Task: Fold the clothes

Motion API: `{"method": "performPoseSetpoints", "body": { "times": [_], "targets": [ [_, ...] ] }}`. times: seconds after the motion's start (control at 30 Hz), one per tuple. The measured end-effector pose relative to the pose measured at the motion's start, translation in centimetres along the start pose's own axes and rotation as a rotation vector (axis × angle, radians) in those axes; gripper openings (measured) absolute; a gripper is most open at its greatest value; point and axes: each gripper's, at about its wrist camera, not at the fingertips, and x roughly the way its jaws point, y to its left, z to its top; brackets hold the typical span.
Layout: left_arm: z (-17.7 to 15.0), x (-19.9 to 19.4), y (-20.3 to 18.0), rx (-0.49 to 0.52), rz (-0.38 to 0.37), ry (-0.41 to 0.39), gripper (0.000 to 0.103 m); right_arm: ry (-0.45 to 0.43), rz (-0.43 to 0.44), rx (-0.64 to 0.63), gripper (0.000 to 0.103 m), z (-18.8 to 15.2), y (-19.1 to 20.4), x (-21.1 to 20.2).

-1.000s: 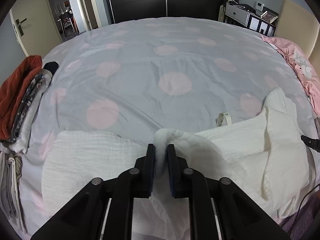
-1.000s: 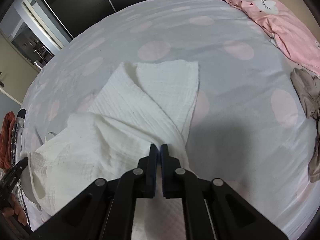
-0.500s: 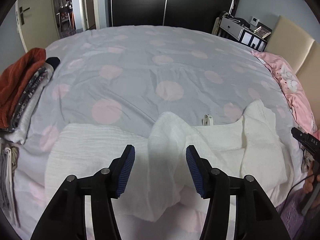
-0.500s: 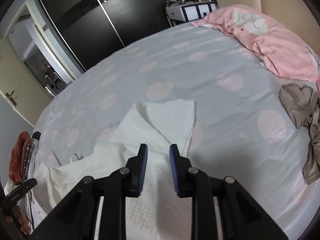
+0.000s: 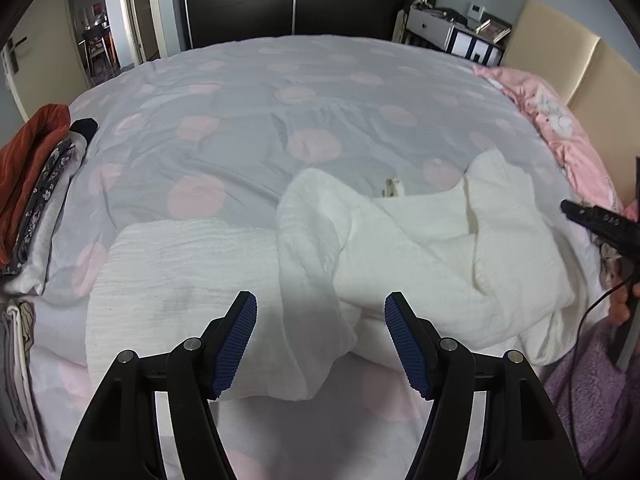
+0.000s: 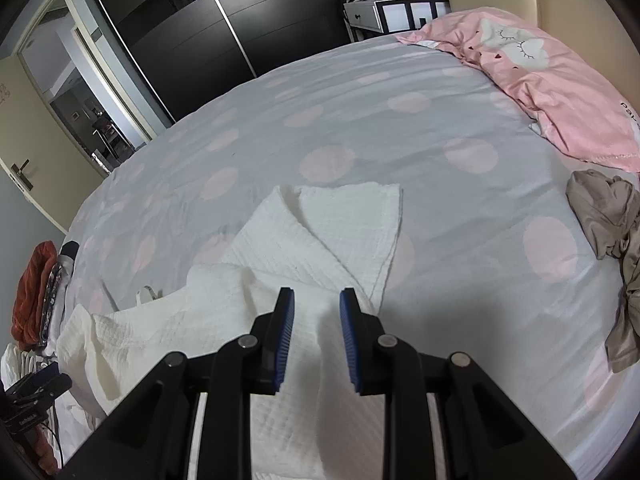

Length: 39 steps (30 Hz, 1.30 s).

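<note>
White waffle-weave garment lies half-folded on the bed just ahead of both tongs, the left tongs opening wide and the right tongs part-open, neither holding cloth, seemingly just let go

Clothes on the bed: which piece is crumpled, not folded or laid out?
The taupe garment, bunched at the bed's right edge below the pink pillow. The white garment lies spread; the stack is folded.

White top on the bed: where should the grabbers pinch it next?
Probably the white top at its raised ridge, from the near edge, above. That fold stands up off the bed, so open fingers can straddle it; flat parts give nothing to pinch.
</note>
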Motion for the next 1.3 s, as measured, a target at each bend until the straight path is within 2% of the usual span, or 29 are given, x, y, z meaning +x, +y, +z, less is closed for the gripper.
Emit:
{"method": "performPoseSetpoints", "body": {
  "times": [0.23, 0.33, 0.43, 0.47, 0.5, 0.53, 0.63, 0.9, 1.03, 1.13, 1.23, 1.3],
  "targets": [
    [-0.1, 1.6, 1.2, -0.066, -0.014, 0.050, 0.068, 0.015, 0.018, -0.004, 0.023, 0.1, 0.1, 0.5],
    [-0.2, 1.4, 1.1, -0.065, -0.029, 0.044, 0.065, 0.015, 0.039, -0.006, 0.023, 0.2, 0.1, 0.5],
    [-0.3, 1.4, 1.0, -0.061, -0.027, 0.042, 0.053, 0.004, 0.067, -0.019, 0.026, 0.4, 0.2, 0.3],
    [-0.3, 1.5, 1.1, -0.065, -0.026, 0.048, 0.046, 0.004, 0.070, -0.030, 0.037, 0.5, 0.3, 0.4],
    [-0.3, 1.7, 1.3, -0.072, -0.024, 0.056, 0.040, 0.004, 0.072, -0.042, 0.043, 0.6, 0.5, 0.5],
    [-0.3, 1.9, 1.4, -0.079, -0.023, 0.062, 0.039, 0.014, 0.078, -0.052, 0.051, 0.7, 0.7, 0.8],
    [-0.2, 2.4, 1.8, -0.092, -0.019, 0.067, 0.027, 0.062, 0.069, -0.082, 0.051, 0.8, 1.2, 2.4],
    [0.2, 3.6, 2.6, -0.119, 0.009, 0.083, 0.024, 0.104, 0.000, -0.124, 0.051, 1.3, 1.4, 5.7],
    [0.3, 4.4, 2.8, -0.132, 0.019, 0.104, 0.024, 0.162, -0.011, -0.146, 0.047, 0.9, 1.9, 7.4],
    [0.3, 4.8, 3.1, -0.145, 0.024, 0.115, 0.024, 0.193, -0.038, -0.179, 0.029, 0.4, 2.3, 8.1],
    [0.2, 4.9, 3.1, -0.157, 0.040, 0.119, 0.024, 0.178, -0.050, -0.203, 0.013, 0.2, 2.6, 7.5],
    [0.1, 5.0, 3.1, -0.163, 0.049, 0.120, 0.024, 0.143, -0.065, -0.196, 0.010, 0.2, 2.4, 6.4]
  ]
}}
